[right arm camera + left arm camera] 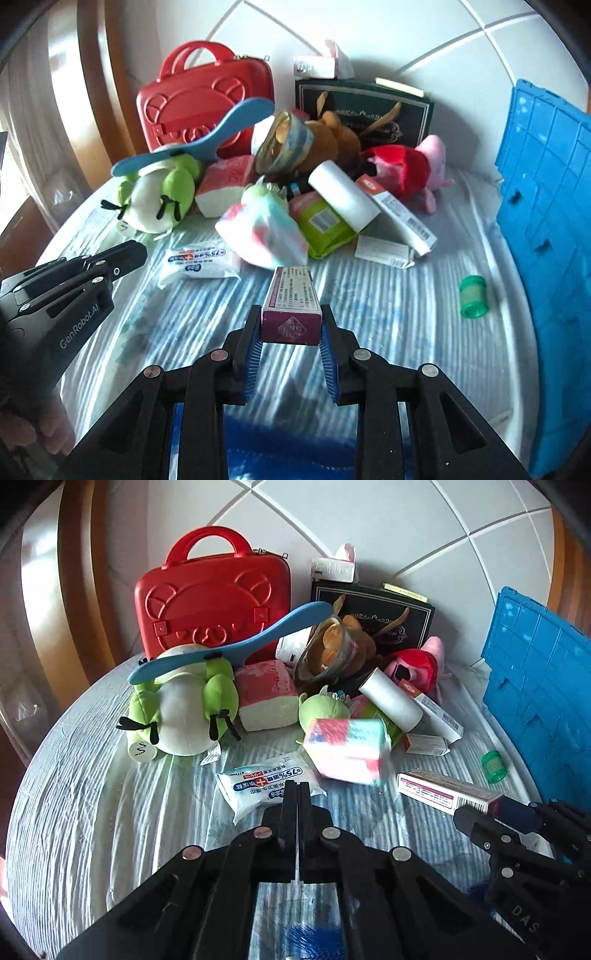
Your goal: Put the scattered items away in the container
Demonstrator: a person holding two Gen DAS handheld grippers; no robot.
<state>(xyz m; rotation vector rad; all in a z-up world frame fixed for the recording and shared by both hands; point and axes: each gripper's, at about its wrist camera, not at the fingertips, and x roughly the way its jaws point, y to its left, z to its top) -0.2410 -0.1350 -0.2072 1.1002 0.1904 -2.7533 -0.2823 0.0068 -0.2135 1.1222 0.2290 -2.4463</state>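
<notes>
Both grippers: the right gripper (291, 325) clamps a purple-ended medicine box (291, 301) above the striped cloth; the left gripper (297, 794) is pressed closed on nothing. A blurred pastel packet (349, 751) hangs unsharp. At right, the blue crate (546, 221) is cut off.

blurred: pink-and-teal packet (347, 751) | cut off: blue crate (546, 258) by right edge

Glossy red plastic case (212, 594)

Striped bedsheet (388, 314) bears wipes pack (197, 263), green jar (472, 297), frog plush (155, 195), red case (207, 99).
</notes>
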